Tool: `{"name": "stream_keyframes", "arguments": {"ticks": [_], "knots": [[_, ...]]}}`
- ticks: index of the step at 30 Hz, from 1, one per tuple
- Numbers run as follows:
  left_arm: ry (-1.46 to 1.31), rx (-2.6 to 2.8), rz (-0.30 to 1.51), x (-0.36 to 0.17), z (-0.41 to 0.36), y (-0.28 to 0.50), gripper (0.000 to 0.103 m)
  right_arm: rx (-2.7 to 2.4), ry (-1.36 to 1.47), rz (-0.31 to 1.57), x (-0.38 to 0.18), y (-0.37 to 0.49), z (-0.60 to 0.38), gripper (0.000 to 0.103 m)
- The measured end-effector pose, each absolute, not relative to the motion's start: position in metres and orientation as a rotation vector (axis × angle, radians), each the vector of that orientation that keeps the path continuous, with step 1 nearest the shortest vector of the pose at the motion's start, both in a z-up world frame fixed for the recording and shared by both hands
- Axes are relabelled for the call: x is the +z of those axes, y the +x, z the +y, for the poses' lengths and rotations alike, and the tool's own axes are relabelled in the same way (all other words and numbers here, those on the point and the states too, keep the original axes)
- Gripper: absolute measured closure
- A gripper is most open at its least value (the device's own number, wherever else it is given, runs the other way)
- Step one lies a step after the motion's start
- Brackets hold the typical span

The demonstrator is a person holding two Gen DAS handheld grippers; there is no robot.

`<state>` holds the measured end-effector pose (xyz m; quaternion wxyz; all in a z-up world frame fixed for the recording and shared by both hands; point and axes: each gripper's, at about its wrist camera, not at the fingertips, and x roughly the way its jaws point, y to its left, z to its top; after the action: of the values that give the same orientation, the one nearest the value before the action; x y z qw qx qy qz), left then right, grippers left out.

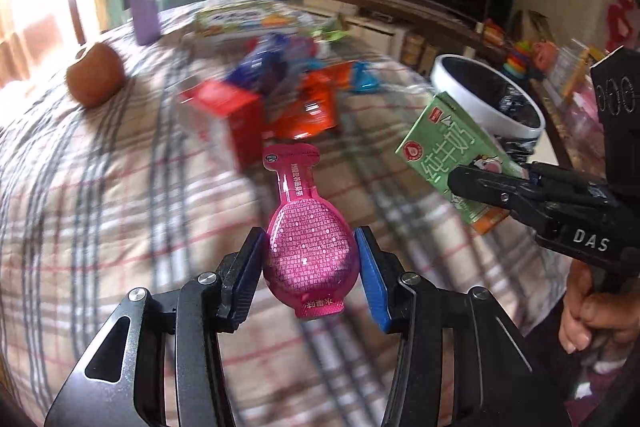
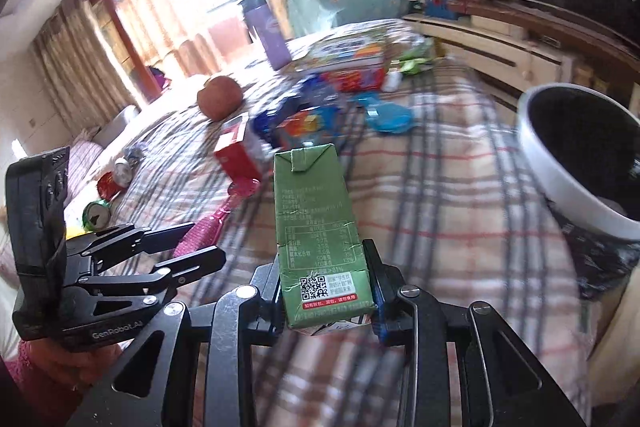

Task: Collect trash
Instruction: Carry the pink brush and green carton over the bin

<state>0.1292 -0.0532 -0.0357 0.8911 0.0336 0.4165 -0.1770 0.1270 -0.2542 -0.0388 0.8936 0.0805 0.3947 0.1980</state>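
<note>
left gripper (image 1: 310,263) jaws clamp pink bulb-shaped plastic sachet (image 1: 306,247), neck pointing far; right gripper (image 2: 326,291) jaws clamp green rectangular milk carton (image 2: 316,231), long axis pointing far.

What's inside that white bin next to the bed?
The white bin shows only a dark black liner inside. Its bottom is out of sight, so any trash in it cannot be seen.
</note>
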Motion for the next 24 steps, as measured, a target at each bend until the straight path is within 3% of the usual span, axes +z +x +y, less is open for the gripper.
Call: {"name": "stream_keyframes", "arguments": {"ticks": [24], "knots": [[0.135, -0.554, 0.82, -0.008, -0.172, 0.171, 0.058, 0.172, 0.245, 0.789, -0.027, 0.135, -0.372, 0.07]]}}
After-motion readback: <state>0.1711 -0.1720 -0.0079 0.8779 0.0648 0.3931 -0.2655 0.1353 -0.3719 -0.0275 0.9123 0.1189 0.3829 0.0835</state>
